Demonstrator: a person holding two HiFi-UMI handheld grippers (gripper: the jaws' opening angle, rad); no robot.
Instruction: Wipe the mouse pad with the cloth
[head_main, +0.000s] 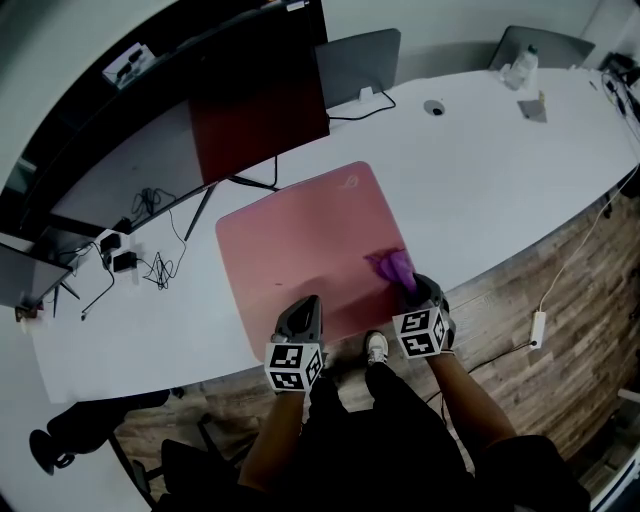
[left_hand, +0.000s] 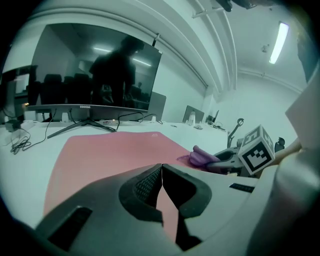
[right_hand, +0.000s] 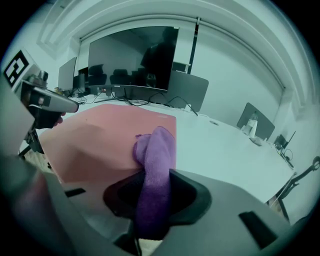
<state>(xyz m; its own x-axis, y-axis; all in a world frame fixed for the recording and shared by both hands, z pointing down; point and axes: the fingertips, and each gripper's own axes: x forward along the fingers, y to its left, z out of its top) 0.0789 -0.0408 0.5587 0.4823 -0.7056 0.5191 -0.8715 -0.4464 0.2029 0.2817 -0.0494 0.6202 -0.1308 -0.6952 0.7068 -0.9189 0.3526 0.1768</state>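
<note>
Pink mouse pad (head_main: 290, 240) flat; purple cloth (head_main: 392, 266) bunched on its rt side.

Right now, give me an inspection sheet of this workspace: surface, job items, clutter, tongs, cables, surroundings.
Surface: white curved table.
Job's things: pink mouse pad lies flat near the table's front edge; purple cloth rests on its right side.
Clutter: bottle at the far right, with a small item beside it too small to identify.
Tongs: left tongs shut and empty, over the pad's near edge; right tongs shut on the cloth.
Cables: tangled cables left of the pad; power strip dangling off the table's right side.
Surroundings: large dark monitor behind the pad; wooden floor below.
</note>
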